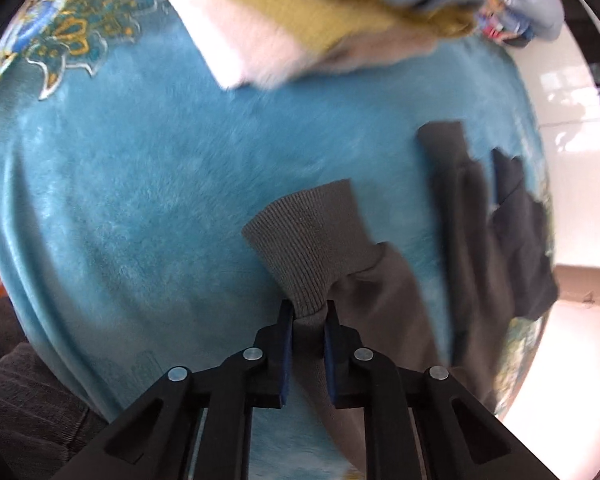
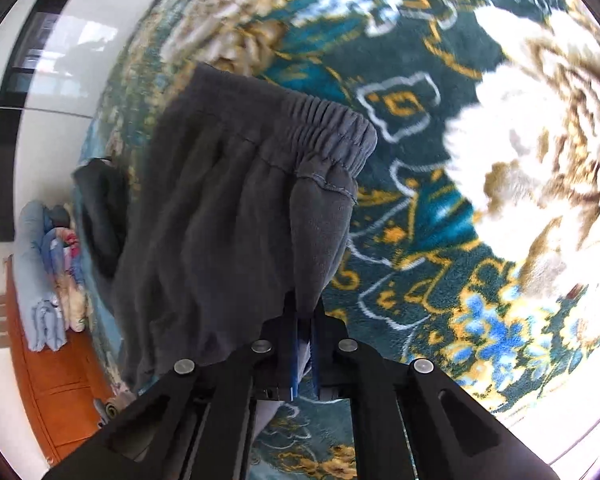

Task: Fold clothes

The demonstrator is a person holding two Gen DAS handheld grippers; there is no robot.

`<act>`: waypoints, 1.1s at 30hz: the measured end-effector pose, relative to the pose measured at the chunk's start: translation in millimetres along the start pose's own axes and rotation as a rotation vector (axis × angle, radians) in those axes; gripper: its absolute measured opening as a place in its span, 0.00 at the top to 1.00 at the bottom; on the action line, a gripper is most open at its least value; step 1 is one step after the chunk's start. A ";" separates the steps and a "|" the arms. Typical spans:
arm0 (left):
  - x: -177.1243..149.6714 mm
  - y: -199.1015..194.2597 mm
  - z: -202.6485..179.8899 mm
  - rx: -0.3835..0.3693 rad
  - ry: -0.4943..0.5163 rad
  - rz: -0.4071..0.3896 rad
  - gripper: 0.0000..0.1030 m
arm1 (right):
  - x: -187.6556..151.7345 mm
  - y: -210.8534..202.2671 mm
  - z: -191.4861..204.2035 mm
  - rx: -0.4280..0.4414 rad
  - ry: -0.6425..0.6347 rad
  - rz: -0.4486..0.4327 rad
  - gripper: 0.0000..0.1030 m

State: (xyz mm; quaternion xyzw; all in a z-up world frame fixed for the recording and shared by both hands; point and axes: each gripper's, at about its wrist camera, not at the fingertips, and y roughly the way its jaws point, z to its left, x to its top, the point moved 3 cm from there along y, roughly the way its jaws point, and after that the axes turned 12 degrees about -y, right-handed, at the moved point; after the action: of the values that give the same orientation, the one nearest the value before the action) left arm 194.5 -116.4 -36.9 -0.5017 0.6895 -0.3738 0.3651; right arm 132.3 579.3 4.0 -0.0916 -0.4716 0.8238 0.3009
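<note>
A pair of dark grey sweatpants (image 2: 204, 208) lies on a teal plush blanket (image 1: 140, 184). In the left wrist view my left gripper (image 1: 309, 312) is shut on the ribbed ankle cuff (image 1: 308, 236) of one trouser leg, pinching it between the blue pads. The other leg and the rest of the pants (image 1: 484, 224) trail off to the right. In the right wrist view my right gripper (image 2: 305, 320) is shut on the fabric just below the elastic waistband (image 2: 328, 128), at its corner. The fabric hangs bunched from the jaws.
A folded stack of mustard, white and blue clothes (image 1: 300, 12) lies at the far end of the blanket. The blanket's floral border (image 2: 480, 160) spreads to the right of the waistband. Folded light blue laundry (image 2: 40, 280) sits near an orange wooden cabinet (image 2: 60, 392). White floor lies beyond.
</note>
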 end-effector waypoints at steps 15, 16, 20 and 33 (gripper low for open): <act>12.3 -52.9 -61.9 -0.050 -0.062 0.026 0.87 | -9.9 -77.8 37.5 0.158 -0.013 -0.117 0.96; 16.8 -49.5 -72.6 -0.042 -0.068 0.030 0.87 | -0.8 -74.8 44.3 0.158 -0.015 -0.114 0.96; 34.0 -35.1 -112.2 -0.005 -0.090 0.041 0.87 | 35.5 -63.2 71.7 0.159 -0.026 -0.102 0.96; 71.3 54.6 -217.8 0.141 0.060 0.065 0.83 | 155.0 50.4 134.9 0.046 -0.081 -0.015 0.95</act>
State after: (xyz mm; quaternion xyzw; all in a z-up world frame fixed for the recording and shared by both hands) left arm -36.1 -140.9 4.7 -0.4407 0.6880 -0.4243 0.3904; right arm -71.3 553.2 55.3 -0.0476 -0.4650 0.8352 0.2896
